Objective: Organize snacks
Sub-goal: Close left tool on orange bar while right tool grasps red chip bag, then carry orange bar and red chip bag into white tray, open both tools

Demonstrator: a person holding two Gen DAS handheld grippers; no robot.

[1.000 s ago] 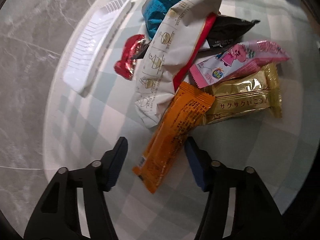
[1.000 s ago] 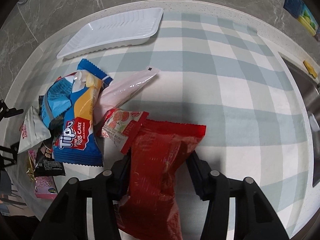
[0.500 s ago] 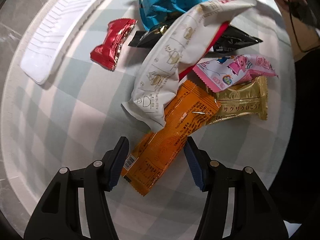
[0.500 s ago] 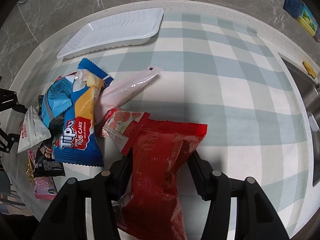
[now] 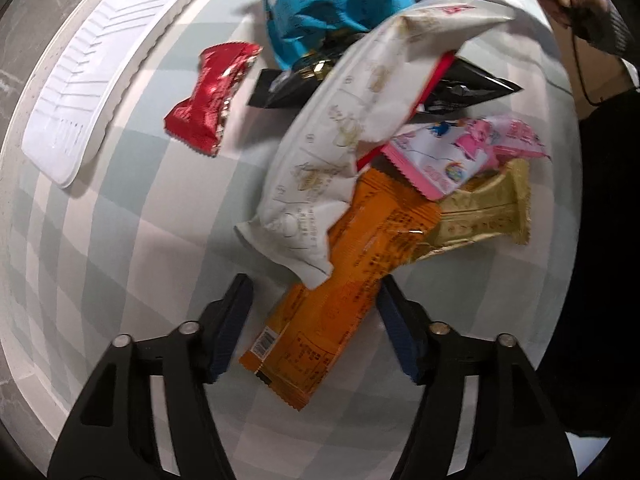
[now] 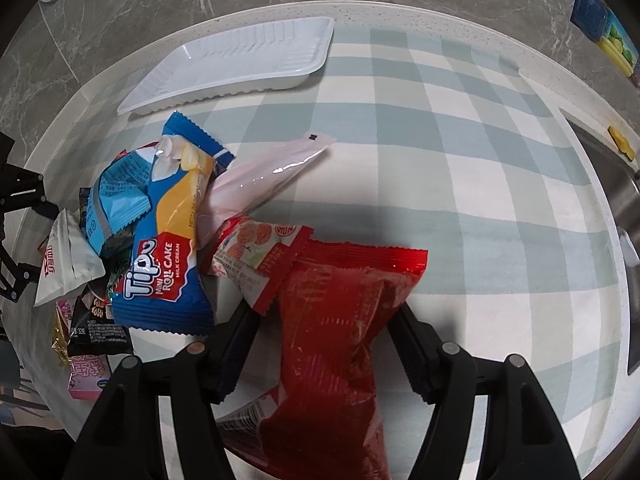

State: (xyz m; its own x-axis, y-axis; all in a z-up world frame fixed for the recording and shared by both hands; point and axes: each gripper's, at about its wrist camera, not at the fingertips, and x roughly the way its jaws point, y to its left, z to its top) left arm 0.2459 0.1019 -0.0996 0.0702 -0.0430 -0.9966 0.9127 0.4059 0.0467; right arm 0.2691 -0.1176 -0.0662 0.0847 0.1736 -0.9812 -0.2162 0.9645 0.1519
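Note:
An orange snack packet [image 5: 344,280] lies flat on the checked cloth between the jaws of my left gripper [image 5: 314,326]. Those jaws are opening and the pads do not press on it. A long white packet [image 5: 348,152] overlaps its far end. My right gripper [image 6: 326,340] straddles a big red bag [image 6: 336,320]. Its jaws are opening, with a gap showing on both sides of the bag. The white tray [image 5: 100,68] [image 6: 236,64] sits empty at the far edge of the table.
Piled snacks: blue packet [image 5: 332,12], small red foil one [image 5: 212,96], black [image 5: 460,88], pink [image 5: 460,152], gold [image 5: 488,208], a Tipo roll cake [image 6: 168,248], a pale pink sachet [image 6: 272,172]. A sink [image 6: 624,208] borders the right. A person's hand [image 5: 580,0] is at upper right.
The left gripper slid further over the orange packet and tilted down, and its jaws widened. The right jaws spread apart and let go of the red bag, which stays in place.

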